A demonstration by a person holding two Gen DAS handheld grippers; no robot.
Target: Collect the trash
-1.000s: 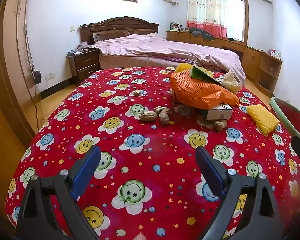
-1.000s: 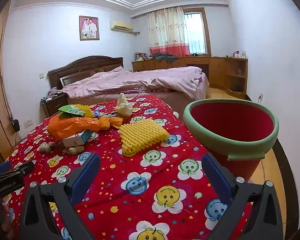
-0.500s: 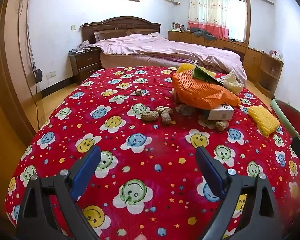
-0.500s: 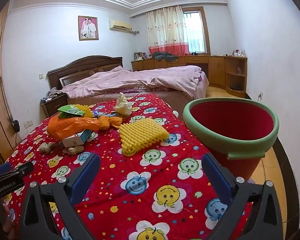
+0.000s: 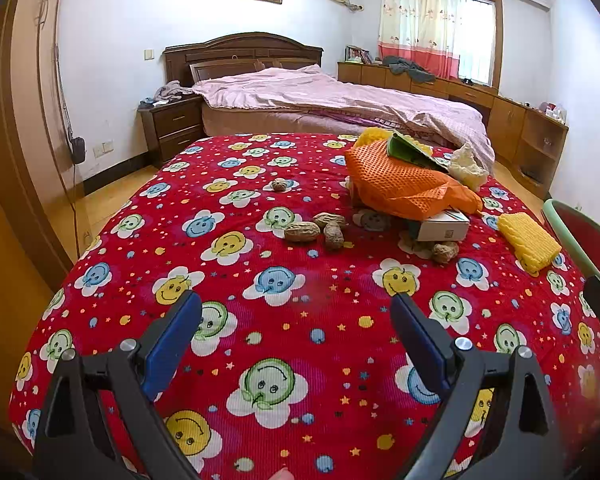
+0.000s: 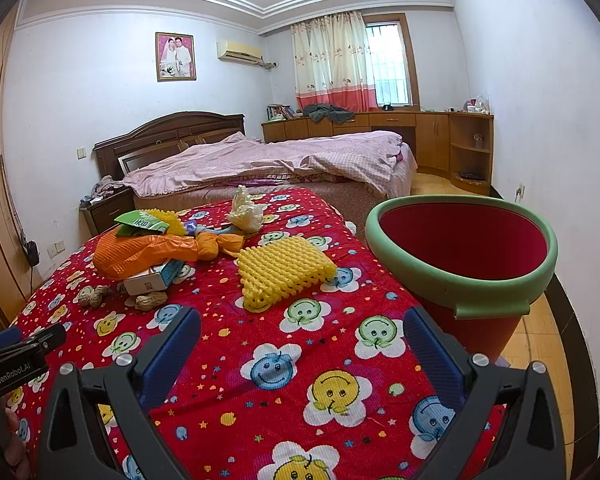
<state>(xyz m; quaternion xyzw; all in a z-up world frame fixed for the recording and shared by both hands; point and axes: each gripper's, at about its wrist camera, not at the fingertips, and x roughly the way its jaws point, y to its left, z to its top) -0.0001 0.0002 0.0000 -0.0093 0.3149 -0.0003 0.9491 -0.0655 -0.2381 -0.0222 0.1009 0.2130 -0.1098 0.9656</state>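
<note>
Trash lies on a red smiley-flower cloth [image 5: 284, 328]: peanut shells [image 5: 314, 230], an orange foam net [image 5: 396, 182] over a white box [image 5: 442, 226], a green packet [image 5: 410, 150], a yellow foam net [image 5: 528, 242] and crumpled white paper [image 5: 466, 166]. My left gripper [image 5: 296, 328] is open and empty, well short of the shells. In the right wrist view the yellow foam net [image 6: 282, 272] lies ahead of my open, empty right gripper [image 6: 302, 344]. A red bin with a green rim [image 6: 464, 256] stands right of the table.
A bed with a pink quilt [image 5: 332, 98] stands behind the table, a nightstand [image 5: 172, 124] at its left. Wooden cabinets [image 6: 440, 140] line the far right wall. A wooden door frame [image 5: 16, 140] is at the left. The left gripper's body [image 6: 16, 356] shows at the right view's left edge.
The left wrist view has drifted very slightly; both grippers stay open and empty. Nothing on the table has moved.
</note>
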